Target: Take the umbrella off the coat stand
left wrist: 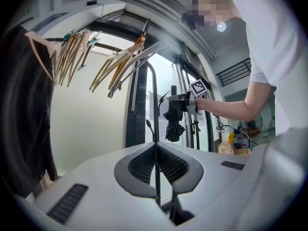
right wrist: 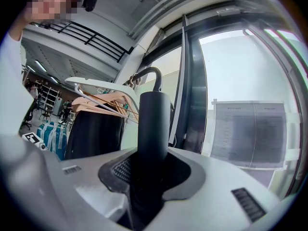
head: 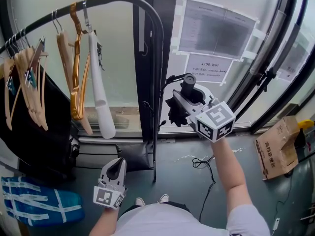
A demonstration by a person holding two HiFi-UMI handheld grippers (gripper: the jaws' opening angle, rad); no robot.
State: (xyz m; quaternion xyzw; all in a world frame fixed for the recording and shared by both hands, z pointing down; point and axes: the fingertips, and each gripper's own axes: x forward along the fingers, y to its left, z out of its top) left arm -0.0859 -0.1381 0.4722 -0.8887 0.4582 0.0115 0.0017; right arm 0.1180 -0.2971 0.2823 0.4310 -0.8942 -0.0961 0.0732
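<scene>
you are holding the right gripper (head: pixel 185 98) level by the window, and its jaws are closing partway round the smooth black cylindrical handle (right wrist: pixel 154 124) of the small black folded umbrella (head: pixel 174 113), pressing on it from both sides. the handle is standing upright between the jaws, a thin dark loop (right wrist: pixel 150 75) is curving over its top, and the bunched black fabric is hanging below the gripper. the umbrella is sitting just to the right of the upright post of the black metal coat stand (head: pixel 156 141). the left gripper view is showing a gap between the fabric and the post, but i cannot tell whether the loop is touching the stand. you are keeping the left gripper (head: pixel 117 166) low and near your body, well apart from the umbrella. its jaws are meeting with nothing between them and pointing toward the foot of the post. on the stand's curved top rail, a row of pale wooden hangers (head: pixel 29 82), a gold hanger (head: pixel 76 82) and a white plastic hanger (head: pixel 101 102) are hanging to the left of the post, and a black garment (head: pixel 44 127) is draping under the wooden ones. a blue bag with white tape (head: pixel 39 205) is lying on the grey floor (head: pixel 187 156) at lower left, and a brown cardboard box (head: pixel 275 149) is sitting at the right.
</scene>
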